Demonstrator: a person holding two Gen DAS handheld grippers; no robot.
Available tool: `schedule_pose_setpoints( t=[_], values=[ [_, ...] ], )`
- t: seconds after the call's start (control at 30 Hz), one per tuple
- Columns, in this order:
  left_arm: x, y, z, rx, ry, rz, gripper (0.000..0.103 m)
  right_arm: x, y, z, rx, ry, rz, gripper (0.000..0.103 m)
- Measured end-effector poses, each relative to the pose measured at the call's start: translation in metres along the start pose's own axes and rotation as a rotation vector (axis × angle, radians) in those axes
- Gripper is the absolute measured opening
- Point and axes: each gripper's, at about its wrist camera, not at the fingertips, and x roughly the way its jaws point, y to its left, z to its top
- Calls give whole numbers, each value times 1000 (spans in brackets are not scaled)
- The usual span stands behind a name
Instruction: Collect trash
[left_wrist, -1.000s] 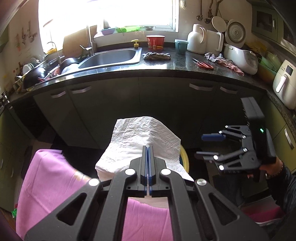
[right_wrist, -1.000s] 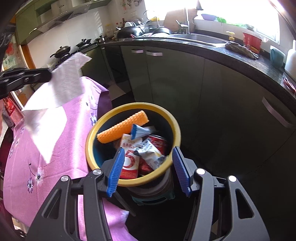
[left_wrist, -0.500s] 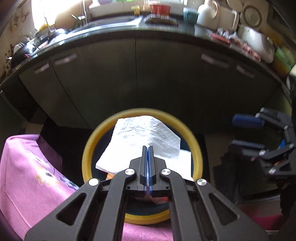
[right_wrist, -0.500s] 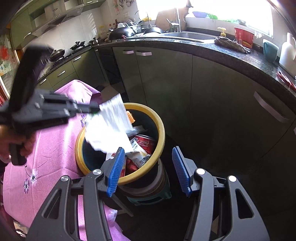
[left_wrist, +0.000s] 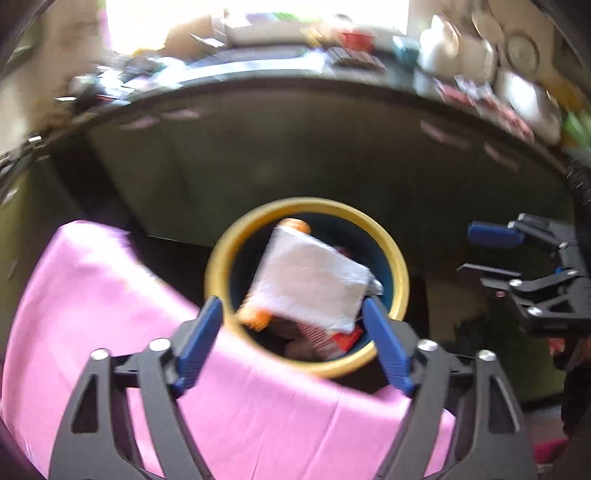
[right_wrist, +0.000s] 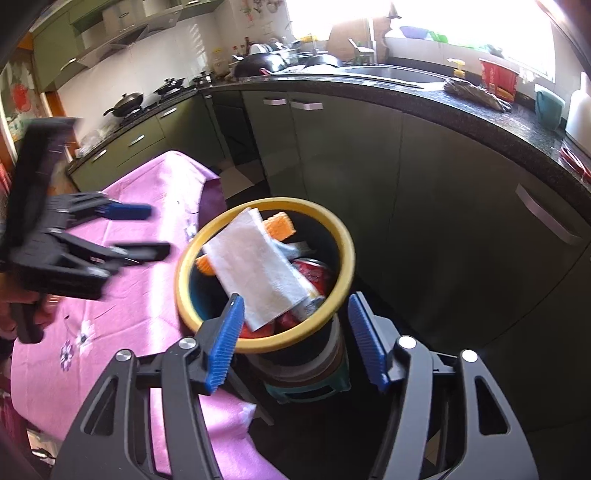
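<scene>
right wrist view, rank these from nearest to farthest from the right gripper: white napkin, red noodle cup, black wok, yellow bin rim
1. yellow bin rim, just ahead between the open jaws of the right gripper.
2. white napkin, lying over the trash in the bin; close to the rim, so that order is tight.
3. black wok, far left on the stove.
4. red noodle cup, far right on the counter; too close to call against the wok.

In the right wrist view the yellow-rimmed trash bin (right_wrist: 343, 254) is hemmed by the pink-clothed table (right_wrist: 122, 314) at 9 o'clock and the cabinet fronts (right_wrist: 424, 192) from 12 to 3 o'clock, its mouth largely covered by a white paper towel (right_wrist: 258, 273).
</scene>
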Motion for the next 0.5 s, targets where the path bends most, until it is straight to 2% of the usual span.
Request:
schedule_pose_setpoints(
  t=[0.07,0.17,0.2,0.33,0.4,0.5],
  values=[
    [-37,12,-25,-67,-68,56,91,-5,14,-4,-22,-12,24,59],
    [-90,31,-70,-182,-145,164,96,-12,32,-9,-45,-36,63,60],
    [-109,38,-91,-238,-163,220,97,-15,39,-10,-55,-45,74,62],
    [-164,56,-153,-409,-190,374,97,-21,62,-14,-85,-66,99,70],
    [-188,64,-182,-479,-203,435,97,-27,77,-18,-98,-78,121,78],
    [-211,68,-216,-553,-196,520,97,-39,97,-24,-132,-101,134,85]
  ],
)
